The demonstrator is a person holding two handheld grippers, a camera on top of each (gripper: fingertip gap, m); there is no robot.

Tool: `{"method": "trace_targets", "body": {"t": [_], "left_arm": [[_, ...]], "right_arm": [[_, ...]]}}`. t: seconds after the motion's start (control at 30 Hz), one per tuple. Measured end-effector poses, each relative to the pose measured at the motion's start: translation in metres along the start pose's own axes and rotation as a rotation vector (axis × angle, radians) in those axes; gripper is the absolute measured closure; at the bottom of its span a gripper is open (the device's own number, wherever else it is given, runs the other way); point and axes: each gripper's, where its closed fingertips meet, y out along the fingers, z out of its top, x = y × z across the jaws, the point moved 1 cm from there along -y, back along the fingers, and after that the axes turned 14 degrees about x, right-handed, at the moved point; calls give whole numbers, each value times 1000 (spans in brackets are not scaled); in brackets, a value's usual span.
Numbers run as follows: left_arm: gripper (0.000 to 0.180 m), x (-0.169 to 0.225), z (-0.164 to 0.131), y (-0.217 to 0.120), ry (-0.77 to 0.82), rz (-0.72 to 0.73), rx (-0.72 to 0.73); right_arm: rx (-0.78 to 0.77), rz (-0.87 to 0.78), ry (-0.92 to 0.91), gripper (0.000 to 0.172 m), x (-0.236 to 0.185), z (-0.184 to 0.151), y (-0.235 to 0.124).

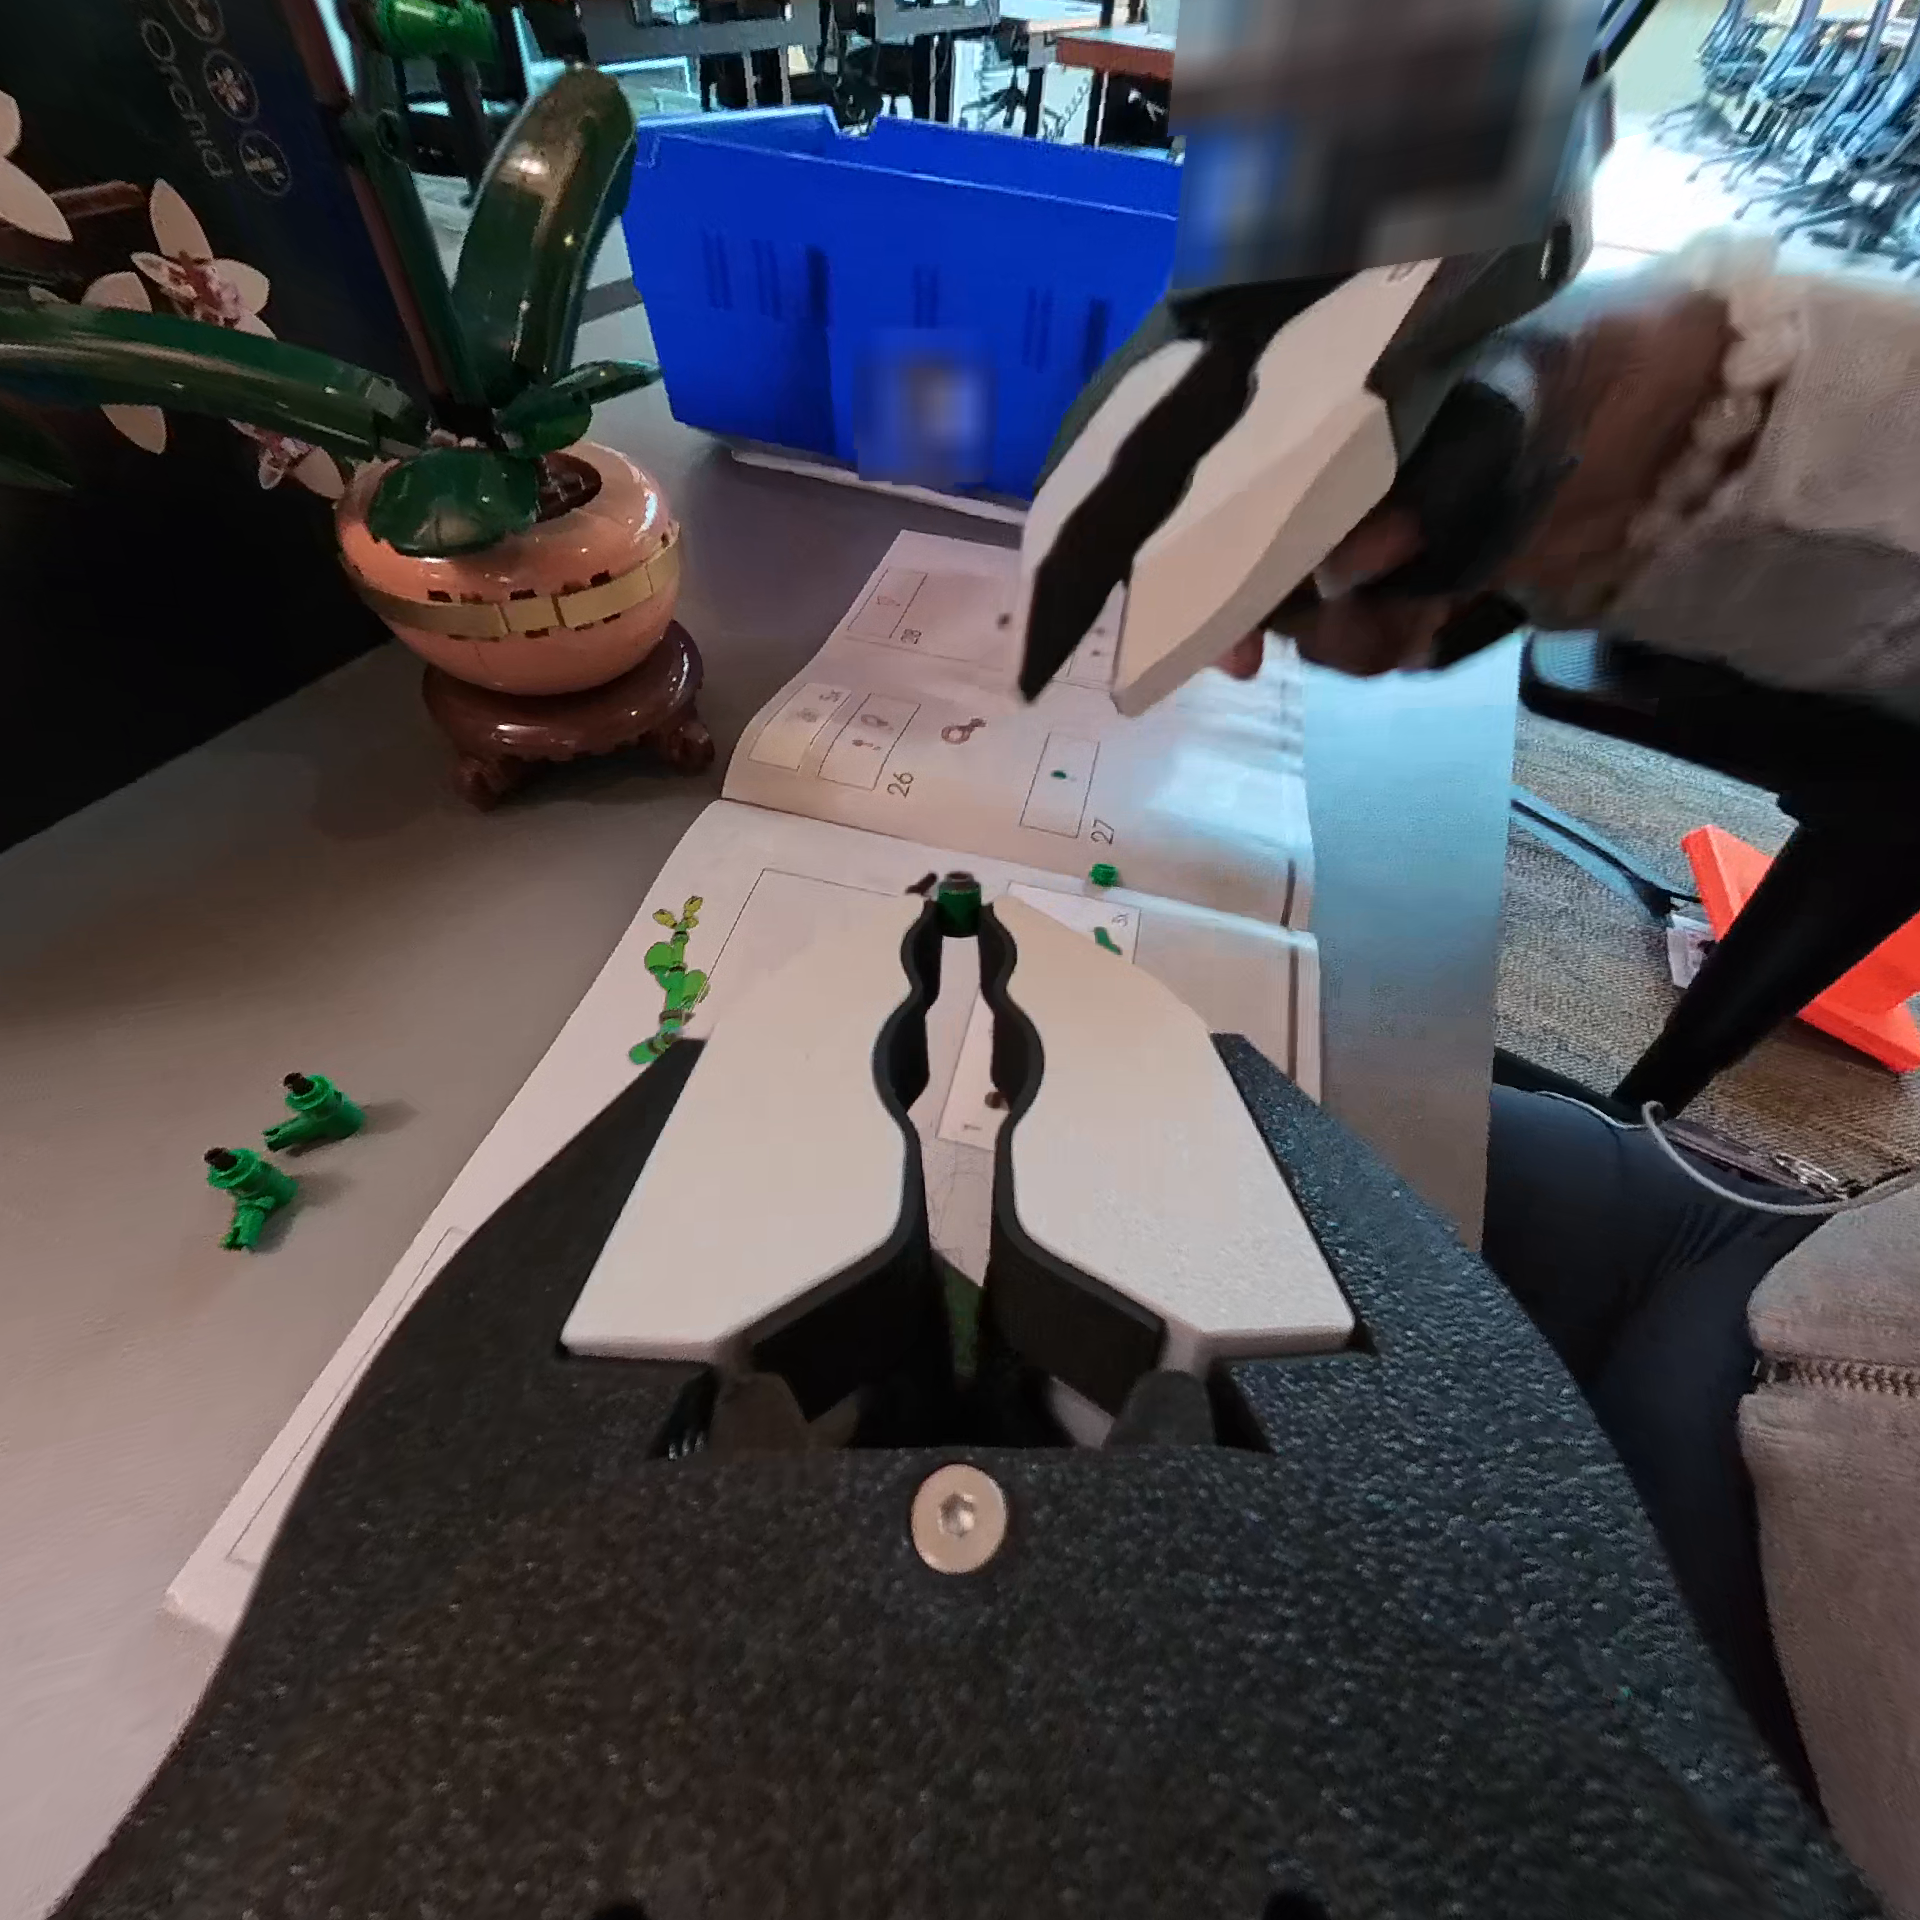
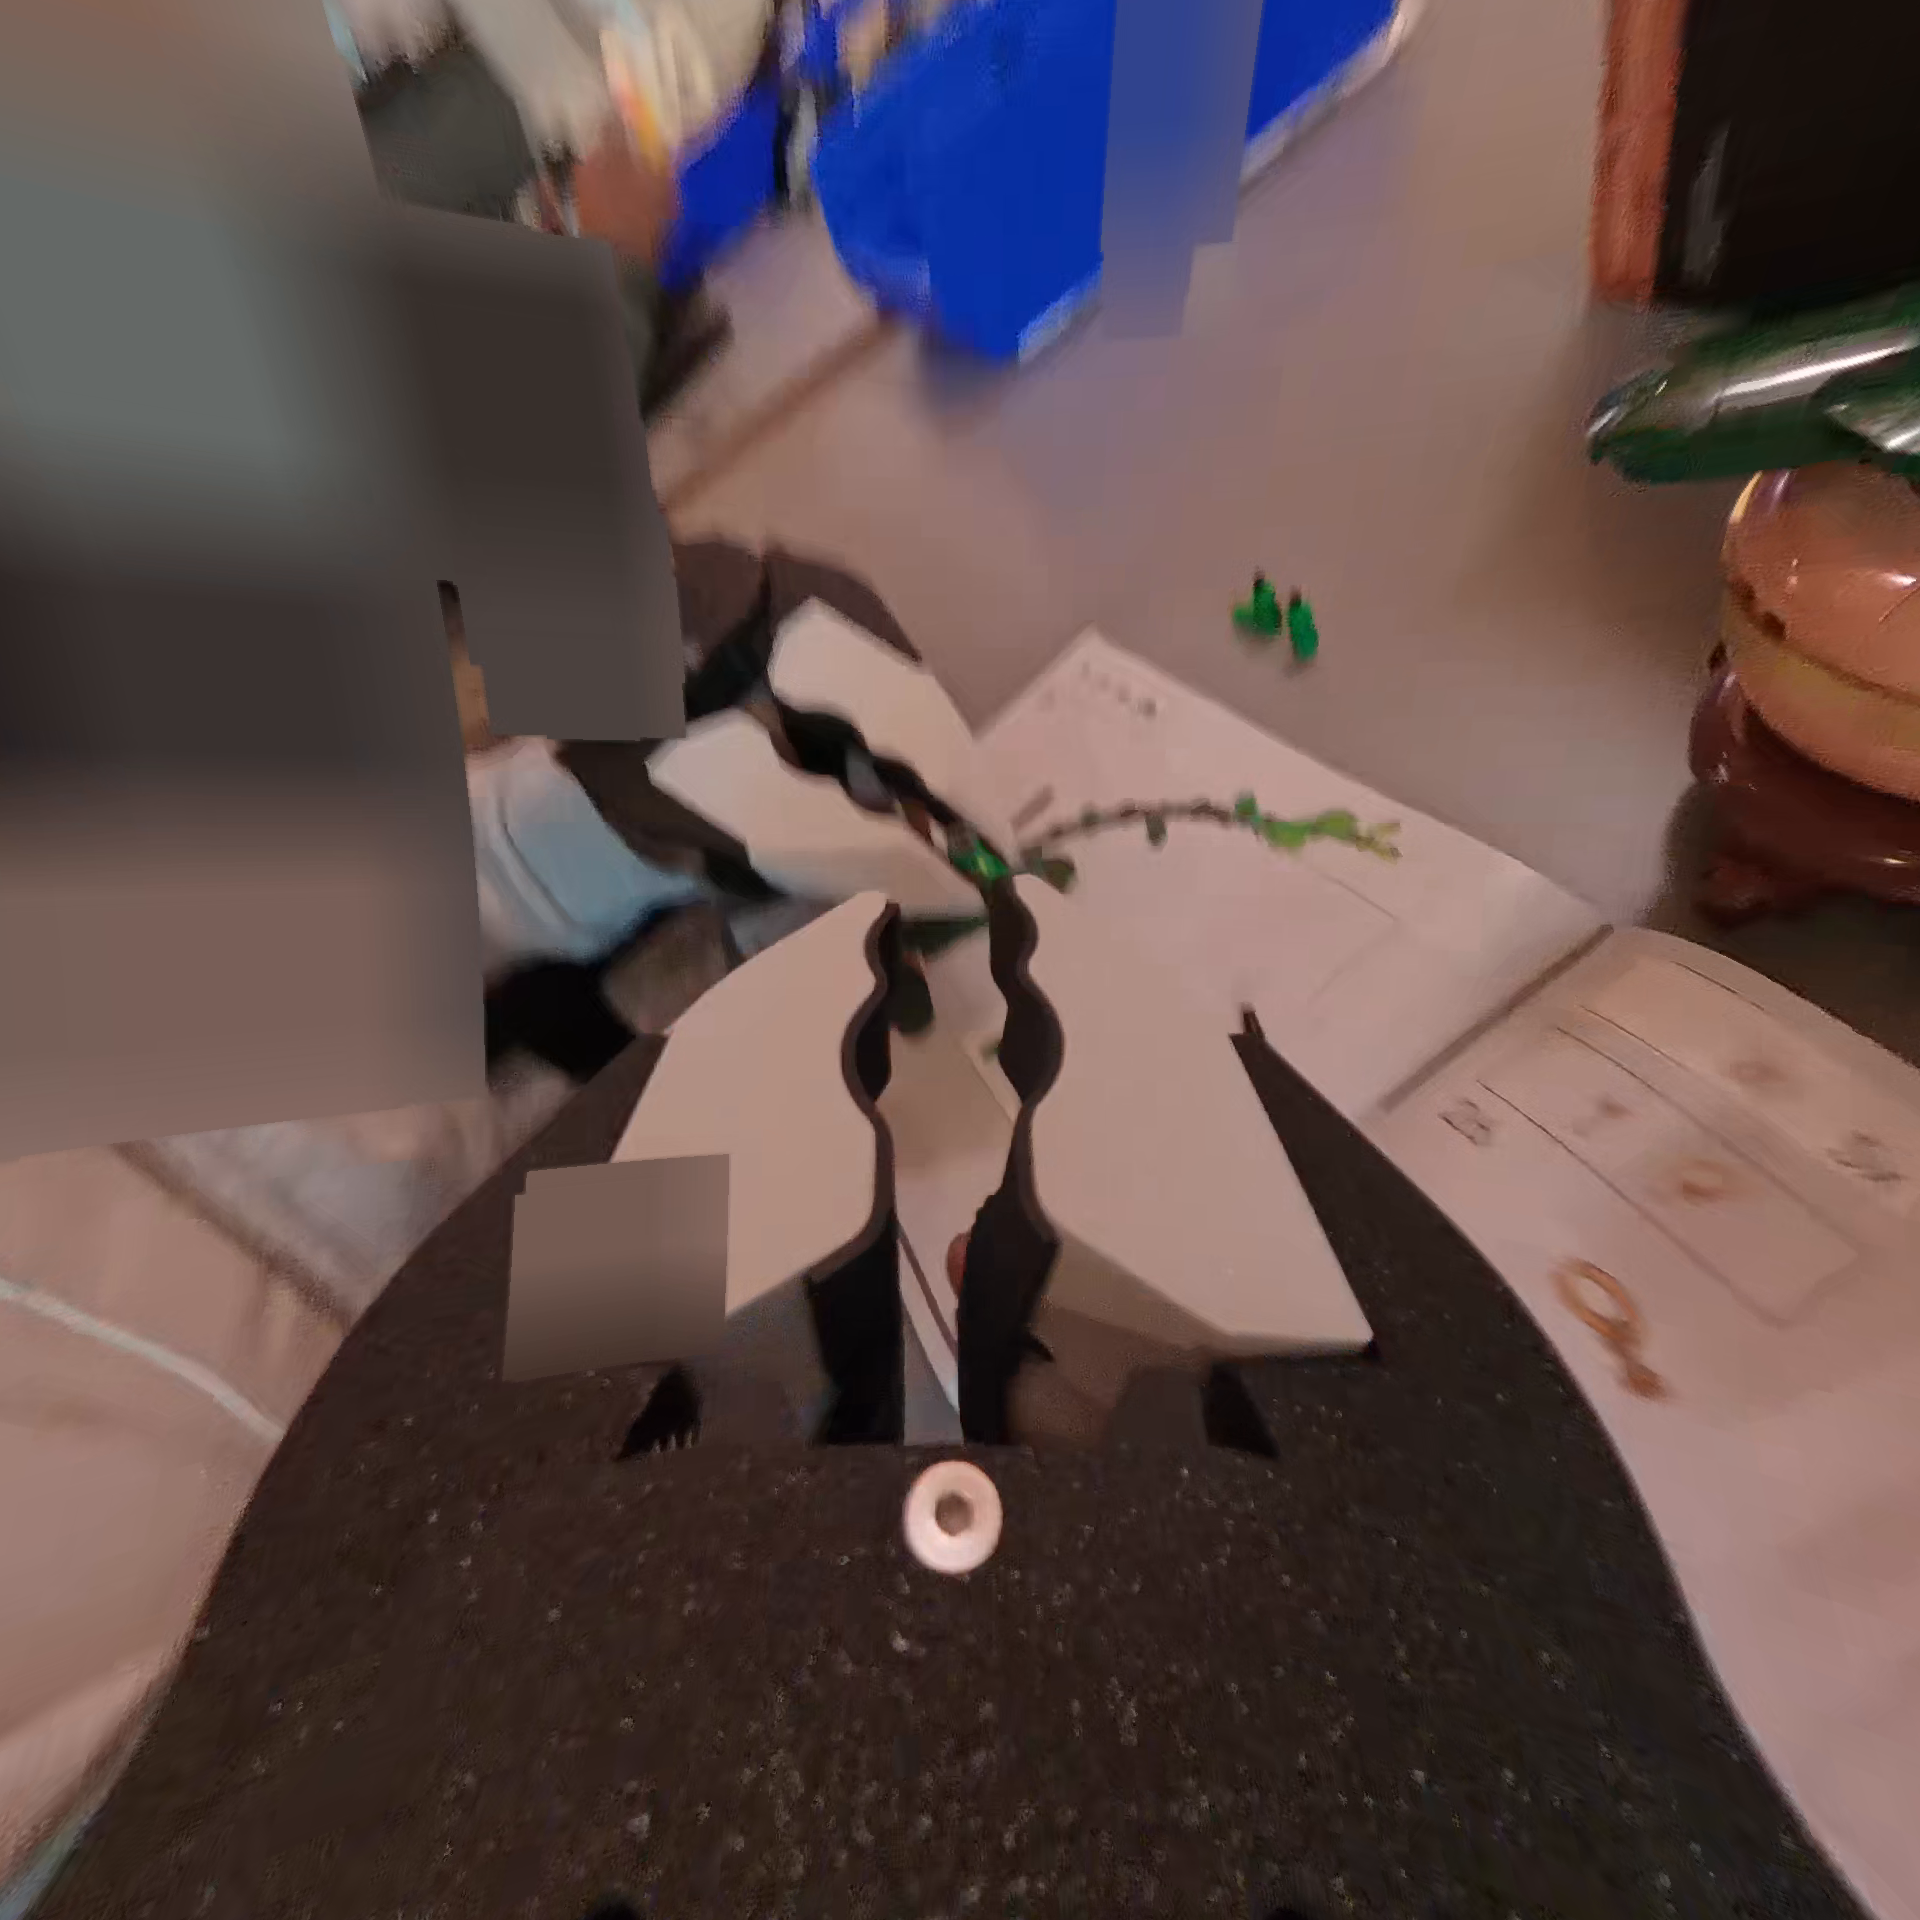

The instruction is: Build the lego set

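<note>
Left wrist view: left tongs (image 1: 958, 914) pinch a small green piece (image 1: 957, 906) at their tips, above the open booklet (image 1: 831, 727). Right tongs (image 1: 1075, 686) hang spread and bare, beyond and above it.

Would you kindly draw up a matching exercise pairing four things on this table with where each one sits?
Things:
1. green cylindrical brick
2. two green connector pieces
3. brick-built orchid pot
4. blue bin

Places:
A. on a brown carved stand
B. at the far edge of the table, behind the open instruction booklet
C. pinched at the fingertips of the left hand-held gripper
D. loose on the grey tabletop, left of the booklet

Pairs: 1-C, 2-D, 3-A, 4-B
</note>
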Motion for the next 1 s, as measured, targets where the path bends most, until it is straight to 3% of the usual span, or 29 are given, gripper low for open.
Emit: {"method": "trace_targets", "body": {"t": [0.13,0.4,0.53,0.6,0.67,0.83,1.0], "left_arm": [[174,-3,-6,-6,-57,-20,-74],[174,-10,-11,-7,-84,-3,-83],[174,-12,-10,-8,-89,-5,-76],[174,-12,-10,-9,-92,-8,-71],[174,-13,-10,-10,-98,-12,-70],[174,-14,-9,-13,-110,-12,-63],[174,-14,-10,-11,-104,-19,-70]], "right_arm": [[-423,-169,-326,153,46,-16,-20],[-825,-116,-748,157,90,-22,24],[-956,-57,-729,156,96,-21,36],[-1016,-28,-626,169,92,-25,35],[-1043,-40,-607,169,92,-24,35],[-1130,-43,-779,168,92,-22,36],[-1274,40,-839,169,91,-22,37]]}}
